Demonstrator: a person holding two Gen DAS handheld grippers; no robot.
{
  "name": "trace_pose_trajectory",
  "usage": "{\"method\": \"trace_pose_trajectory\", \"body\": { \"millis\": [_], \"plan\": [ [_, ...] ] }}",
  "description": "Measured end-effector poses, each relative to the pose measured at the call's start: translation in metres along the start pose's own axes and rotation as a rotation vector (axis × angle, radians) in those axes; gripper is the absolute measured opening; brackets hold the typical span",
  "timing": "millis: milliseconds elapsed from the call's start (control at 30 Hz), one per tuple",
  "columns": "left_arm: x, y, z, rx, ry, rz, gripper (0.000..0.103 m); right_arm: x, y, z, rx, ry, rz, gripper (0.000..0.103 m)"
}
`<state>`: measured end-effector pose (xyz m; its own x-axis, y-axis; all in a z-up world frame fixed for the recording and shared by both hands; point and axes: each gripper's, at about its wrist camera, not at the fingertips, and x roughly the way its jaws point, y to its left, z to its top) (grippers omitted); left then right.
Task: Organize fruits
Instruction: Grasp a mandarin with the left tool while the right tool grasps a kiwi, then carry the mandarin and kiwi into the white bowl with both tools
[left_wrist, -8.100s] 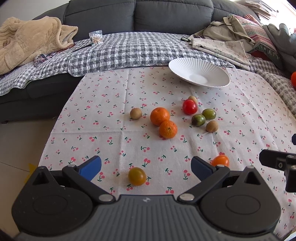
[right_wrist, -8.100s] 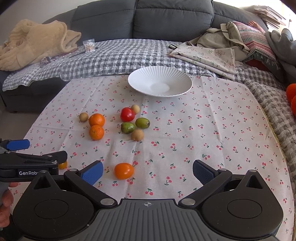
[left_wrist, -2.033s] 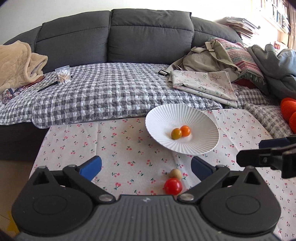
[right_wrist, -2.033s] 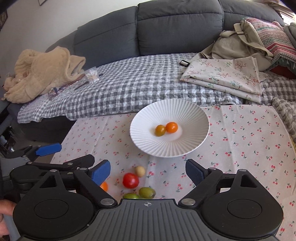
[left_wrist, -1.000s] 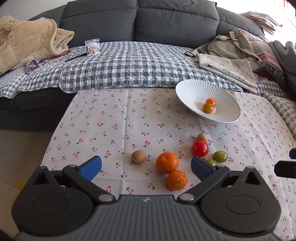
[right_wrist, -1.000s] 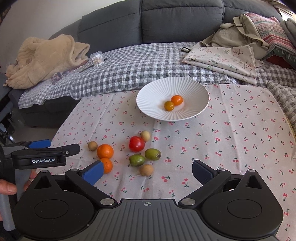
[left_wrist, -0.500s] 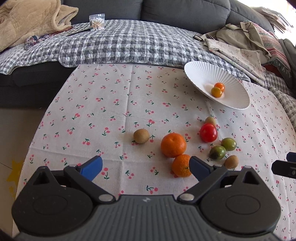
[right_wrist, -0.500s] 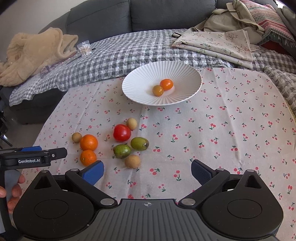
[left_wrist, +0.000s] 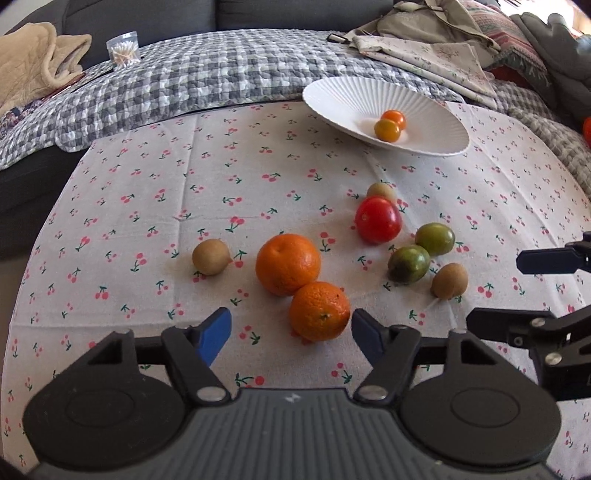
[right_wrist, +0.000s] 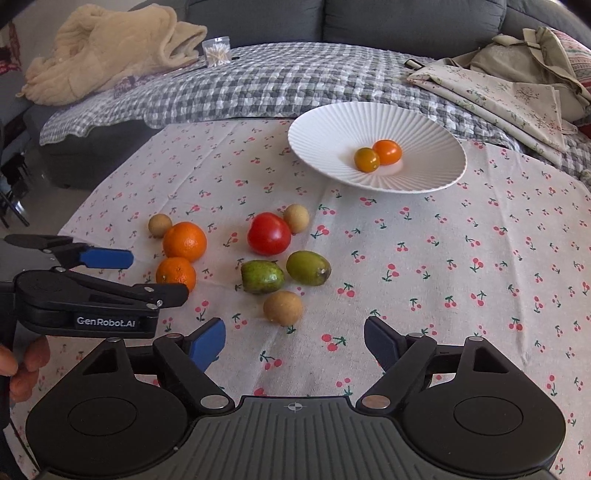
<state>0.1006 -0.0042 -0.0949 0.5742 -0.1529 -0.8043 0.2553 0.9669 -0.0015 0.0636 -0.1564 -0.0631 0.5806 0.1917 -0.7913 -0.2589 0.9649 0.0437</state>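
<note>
two small orange tomatoes in the ribbed white plate

my left gripper and right gripper, jaws just closing, stand apart; the near orange mandarin seems untouched between my left fingers, other fruit loose on the cherry-print cloth.

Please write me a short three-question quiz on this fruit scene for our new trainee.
1. True or false: the white ribbed plate holds two small orange tomatoes.
2. Which fruit lies nearest the left gripper?
A. the red tomato
B. the nearer mandarin
C. a green fruit
3. Fill in: the brown fruit just ahead of the right gripper rests on the ____ -print tablecloth.

Key
1. True.
2. B; it sits ahead of the blue fingers, untouched. The jaws have just been closing, with nothing between them.
3. Cherry. The right gripper's jaws have also just been closing, empty.
</note>
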Motion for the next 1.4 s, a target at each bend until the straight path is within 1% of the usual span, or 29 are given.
{"method": "trace_pose_trajectory", "body": {
  "millis": [67,100,167,200,300,367,400,433,567,700,933,1200,1400],
  "plan": [
    [0.003,-0.002,0.0,0.011,0.007,-0.026,0.05,0.006,0.002,0.0,-0.017,0.008,0.0,0.074],
    [0.003,-0.004,-0.001,0.017,0.011,-0.036,0.045,0.009,0.003,0.0,-0.028,0.009,0.001,0.072],
    [0.002,-0.006,-0.002,0.032,0.012,-0.05,0.033,0.014,0.004,0.003,-0.036,0.005,-0.001,0.068],
    [0.001,-0.007,-0.002,0.037,0.01,-0.055,0.033,0.016,0.004,0.004,-0.036,0.004,0.0,0.066],
    [0.0,-0.005,-0.003,0.033,0.011,-0.071,0.032,0.024,0.006,0.006,-0.045,0.011,0.008,0.055],
    [0.0,-0.004,-0.003,0.027,0.013,-0.081,0.032,0.027,0.007,0.006,-0.052,0.019,0.005,0.039],
    [-0.001,-0.003,-0.003,0.024,0.013,-0.086,0.032,0.028,0.006,0.006,-0.05,0.017,0.009,0.036],
    [-0.002,-0.003,-0.002,0.02,0.012,-0.092,0.032,0.028,0.006,0.007,-0.047,0.019,0.016,0.026],
    [-0.008,-0.003,0.0,0.011,0.006,-0.119,0.031,0.025,0.005,0.01,-0.04,0.024,0.042,0.027],
    [-0.014,-0.004,0.001,0.011,-0.003,-0.128,0.031,0.016,0.005,0.013,-0.036,0.019,0.048,0.027],
    [-0.03,-0.002,0.007,-0.011,-0.053,-0.153,0.031,-0.005,-0.003,0.023,0.022,-0.014,0.066,0.027],
    [-0.038,-0.004,0.02,0.002,-0.114,-0.123,0.031,-0.028,-0.019,0.034,0.072,-0.07,0.067,0.027],
    [-0.044,-0.008,0.036,0.005,-0.156,-0.134,0.031,-0.038,-0.036,0.042,0.111,-0.1,0.056,0.027]
  ]
}}
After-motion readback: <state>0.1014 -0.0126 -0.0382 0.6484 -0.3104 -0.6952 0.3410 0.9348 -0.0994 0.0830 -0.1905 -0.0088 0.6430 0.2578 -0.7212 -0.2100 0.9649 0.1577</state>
